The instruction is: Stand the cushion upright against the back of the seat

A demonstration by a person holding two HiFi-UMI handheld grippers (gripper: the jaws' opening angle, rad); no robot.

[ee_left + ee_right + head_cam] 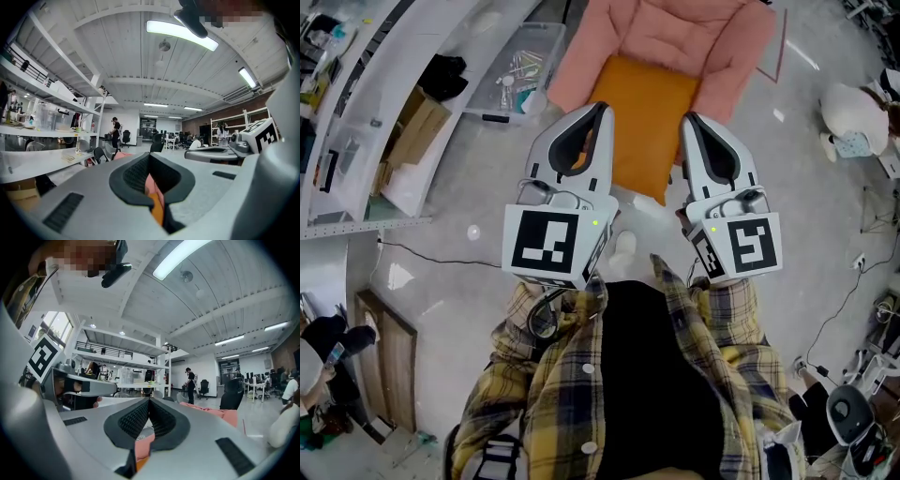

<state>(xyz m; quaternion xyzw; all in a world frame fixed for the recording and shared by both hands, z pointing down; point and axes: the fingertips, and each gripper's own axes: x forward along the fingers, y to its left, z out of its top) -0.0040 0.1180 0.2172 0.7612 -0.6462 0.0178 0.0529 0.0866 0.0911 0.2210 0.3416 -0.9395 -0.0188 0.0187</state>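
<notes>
An orange cushion (645, 122) lies flat on the pink padded seat (675, 37) on the floor ahead of me. My left gripper (602, 106) is over the cushion's left edge in the head view, and my right gripper (687, 117) is over its right edge. Both are shut, with nothing between the jaws. In the left gripper view the closed jaws of the left gripper (149, 154) leave a gap below that shows slivers of the orange cushion (158, 209). The right gripper (149, 400) points level, with the pink seat (220, 414) beyond it.
A clear plastic bin (520, 70) of small items stands left of the seat, beside white shelving (356, 112) and a cardboard box (417, 131). A pale round stool (853, 117) sits at the right. A black cable (441, 258) crosses the floor. A person crouches at the lower left (323, 361).
</notes>
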